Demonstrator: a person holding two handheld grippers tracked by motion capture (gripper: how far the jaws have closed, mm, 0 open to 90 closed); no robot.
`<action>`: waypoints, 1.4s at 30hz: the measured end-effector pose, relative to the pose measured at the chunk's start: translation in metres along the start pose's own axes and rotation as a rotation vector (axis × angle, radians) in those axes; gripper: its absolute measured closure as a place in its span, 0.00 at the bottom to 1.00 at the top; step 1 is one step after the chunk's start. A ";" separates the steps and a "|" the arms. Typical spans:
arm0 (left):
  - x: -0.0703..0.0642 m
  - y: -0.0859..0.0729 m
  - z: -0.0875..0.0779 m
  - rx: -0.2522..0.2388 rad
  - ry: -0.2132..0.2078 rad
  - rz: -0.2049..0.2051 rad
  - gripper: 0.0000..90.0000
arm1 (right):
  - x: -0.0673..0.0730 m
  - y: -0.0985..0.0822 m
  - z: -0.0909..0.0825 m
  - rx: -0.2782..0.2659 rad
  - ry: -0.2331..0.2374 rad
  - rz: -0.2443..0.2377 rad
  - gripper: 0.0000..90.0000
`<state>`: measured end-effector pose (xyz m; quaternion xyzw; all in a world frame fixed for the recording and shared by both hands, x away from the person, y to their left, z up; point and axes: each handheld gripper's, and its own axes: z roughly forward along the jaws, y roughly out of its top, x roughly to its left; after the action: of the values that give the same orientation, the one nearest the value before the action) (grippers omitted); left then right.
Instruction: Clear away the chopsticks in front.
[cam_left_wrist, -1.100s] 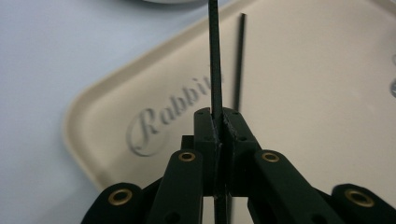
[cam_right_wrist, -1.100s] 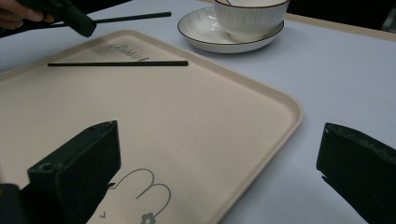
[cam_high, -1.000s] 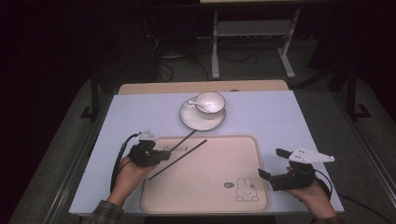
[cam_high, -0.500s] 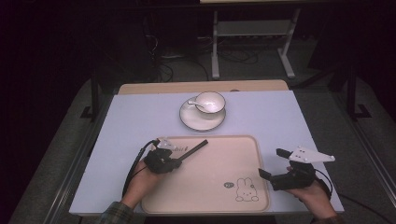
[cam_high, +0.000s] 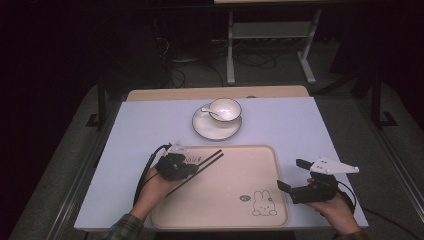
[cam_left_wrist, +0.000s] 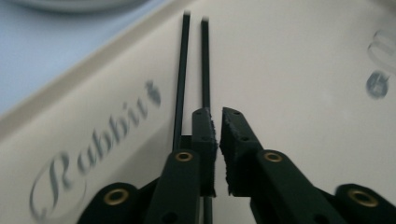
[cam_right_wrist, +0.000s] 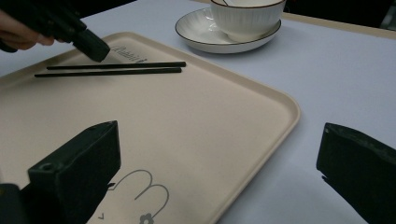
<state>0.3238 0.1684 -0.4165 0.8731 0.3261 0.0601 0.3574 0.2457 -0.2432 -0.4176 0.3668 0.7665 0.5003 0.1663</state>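
At the lower left of the high view I see my left hand (cam_high: 150, 187) holding the left gripper (cam_high: 192, 166) over the upper left corner of the beige tray (cam_high: 235, 220). Its jaws are nearly closed, with only a thin slit between them, and in the left gripper view one of the two black chopsticks (cam_left_wrist: 194, 70) runs under that slit; I cannot tell whether the jaws pinch it or merely sit above it. The chopsticks lie side by side, close together, pointing from the gripper toward the upper middle of the tray, beside the printed word "Rabbit" (cam_left_wrist: 100, 144).

Above the tray, in the upper middle of the high view, a white saucer (cam_high: 202, 127) rests on the pale blue table (cam_high: 325, 130), with a white cup (cam_high: 226, 108) on it and a spoon (cam_high: 214, 114) leaning in the cup.

On the lower right part of the tray there is a rabbit drawing (cam_high: 262, 204).

At the lower right, my right hand (cam_high: 335, 205) holds the right gripper (cam_high: 290, 175) just off the tray's right edge. Its jaws are spread wide, one over the tray and one over the table in the right gripper view, with nothing between them.
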 end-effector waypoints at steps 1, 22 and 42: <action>0.000 0.005 0.003 -0.004 -0.004 0.008 0.95 | 0.000 0.000 0.000 0.001 0.000 -0.001 0.00; 0.003 0.046 0.075 0.023 -0.052 0.065 0.99 | -0.001 -0.002 0.000 0.001 0.002 0.005 0.00; 0.030 0.022 0.047 0.025 0.001 -0.013 0.99 | 0.000 0.000 0.000 0.003 0.006 -0.005 0.00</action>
<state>0.3748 0.1476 -0.4408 0.8752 0.3328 0.0542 0.3469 0.2461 -0.2432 -0.4179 0.3636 0.7685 0.5000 0.1647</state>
